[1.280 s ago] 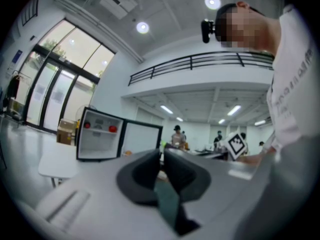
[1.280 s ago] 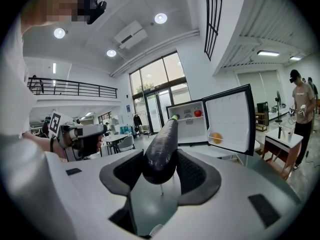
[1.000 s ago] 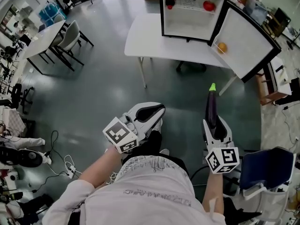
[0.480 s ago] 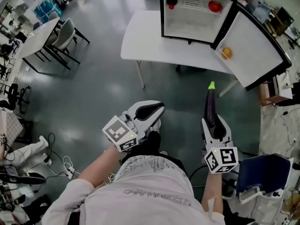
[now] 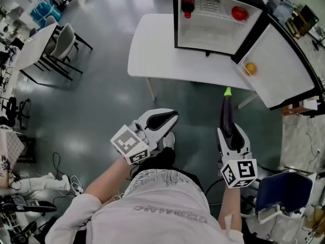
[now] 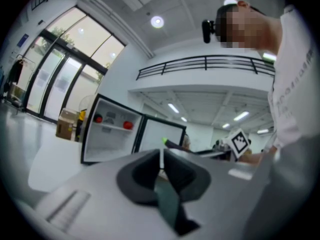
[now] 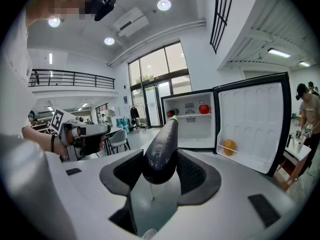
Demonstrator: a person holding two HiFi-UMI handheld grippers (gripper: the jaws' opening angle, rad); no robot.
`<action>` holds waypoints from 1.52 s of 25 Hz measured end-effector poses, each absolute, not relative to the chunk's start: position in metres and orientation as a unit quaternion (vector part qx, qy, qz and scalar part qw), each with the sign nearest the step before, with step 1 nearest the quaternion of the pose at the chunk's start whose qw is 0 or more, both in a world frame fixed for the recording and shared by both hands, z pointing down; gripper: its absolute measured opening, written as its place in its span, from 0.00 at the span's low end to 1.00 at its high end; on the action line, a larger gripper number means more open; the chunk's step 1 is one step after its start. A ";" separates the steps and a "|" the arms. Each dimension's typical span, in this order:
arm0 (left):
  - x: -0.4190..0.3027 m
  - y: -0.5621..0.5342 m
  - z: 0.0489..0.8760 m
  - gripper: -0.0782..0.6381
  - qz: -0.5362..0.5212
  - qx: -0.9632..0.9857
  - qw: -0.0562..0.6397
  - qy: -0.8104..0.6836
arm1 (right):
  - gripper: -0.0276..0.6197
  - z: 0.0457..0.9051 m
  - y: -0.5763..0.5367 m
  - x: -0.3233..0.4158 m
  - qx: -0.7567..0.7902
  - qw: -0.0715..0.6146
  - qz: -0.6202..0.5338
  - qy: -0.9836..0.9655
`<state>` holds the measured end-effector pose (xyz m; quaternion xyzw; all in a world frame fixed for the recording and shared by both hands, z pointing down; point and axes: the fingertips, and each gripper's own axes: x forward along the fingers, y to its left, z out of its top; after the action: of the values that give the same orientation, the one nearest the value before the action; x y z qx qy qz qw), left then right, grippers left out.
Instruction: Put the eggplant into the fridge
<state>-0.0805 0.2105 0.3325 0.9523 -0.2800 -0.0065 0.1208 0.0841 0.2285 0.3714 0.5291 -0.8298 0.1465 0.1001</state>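
A long dark purple eggplant point(image 5: 226, 115) with a green tip sticks forward out of my right gripper point(image 5: 229, 134), which is shut on its thick end. In the right gripper view the eggplant point(image 7: 163, 146) points at the open fridge point(image 7: 192, 126). The small fridge point(image 5: 210, 32) stands on a white table point(image 5: 152, 55), its door point(image 5: 282, 70) swung wide to the right. My left gripper point(image 5: 166, 120) hovers level beside the right one, shut with nothing in it. From the left gripper view its dark pads point(image 6: 145, 176) meet, and the fridge point(image 6: 112, 134) lies ahead.
A red fruit point(image 5: 238, 12) and a dark red item point(image 5: 188, 4) sit on the fridge's upper shelf; an orange point(image 5: 249, 68) rests in the door rack. A desk with chairs point(image 5: 61, 39) stands at the left. A blue chair point(image 5: 284, 187) is close at my right.
Both grippers have travelled forward together; the table and fridge now lie nearer and lower in the head view. The eggplant stays gripped, the left jaws stay shut.
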 end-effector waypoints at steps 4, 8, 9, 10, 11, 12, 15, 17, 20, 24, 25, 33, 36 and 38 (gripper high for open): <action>-0.090 0.174 0.331 0.15 -0.003 0.954 0.124 -0.272 | 0.36 0.370 0.195 0.074 0.534 0.105 0.150 -0.826; -0.096 0.142 0.330 0.14 -0.002 0.957 0.125 -0.260 | 0.36 0.369 0.166 0.063 0.537 0.105 0.153 -0.823; -0.097 0.135 0.329 0.14 -0.001 0.958 0.125 -0.257 | 0.36 0.368 0.159 0.061 0.538 0.104 0.154 -0.822; -0.098 0.129 0.329 0.14 0.001 0.959 0.125 -0.253 | 0.36 0.367 0.152 0.058 0.539 0.104 0.154 -0.821; -0.099 0.122 0.328 0.14 0.002 0.960 0.124 -0.250 | 0.36 0.366 0.145 0.056 0.541 0.104 0.154 -0.820; -0.100 0.116 0.328 0.14 0.002 0.961 0.123 -0.247 | 0.36 0.366 0.139 0.054 0.542 0.104 0.154 -0.820; -0.105 0.099 0.328 0.14 0.002 0.962 0.123 -0.243 | 0.36 0.365 0.124 0.048 0.545 0.106 0.152 -0.818; -0.108 0.091 0.327 0.14 0.002 0.962 0.122 -0.243 | 0.36 0.364 0.117 0.045 0.547 0.106 0.150 -0.817; -0.112 0.082 0.326 0.14 0.000 0.962 0.122 -0.243 | 0.36 0.363 0.108 0.042 0.549 0.107 0.150 -0.815; -0.114 0.072 0.326 0.14 -0.001 0.962 0.122 -0.243 | 0.36 0.362 0.096 0.040 0.550 0.106 0.148 -0.815; -0.115 0.070 0.326 0.14 -0.001 0.962 0.123 -0.243 | 0.36 0.362 0.094 0.039 0.550 0.106 0.148 -0.815; -0.111 0.046 0.332 0.14 0.002 0.961 0.125 -0.246 | 0.36 0.368 0.066 0.043 0.548 0.103 0.152 -0.816; -0.110 0.032 0.336 0.14 0.004 0.960 0.126 -0.251 | 0.36 0.371 0.051 0.048 0.545 0.101 0.152 -0.818; -0.107 0.023 0.337 0.14 0.006 0.958 0.129 -0.255 | 0.36 0.373 0.040 0.051 0.543 0.102 0.154 -0.819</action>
<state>-0.1069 0.0225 0.3373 0.9583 -0.2550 0.0057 0.1289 0.0513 0.0398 0.3730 0.5433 -0.8190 0.1538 0.1021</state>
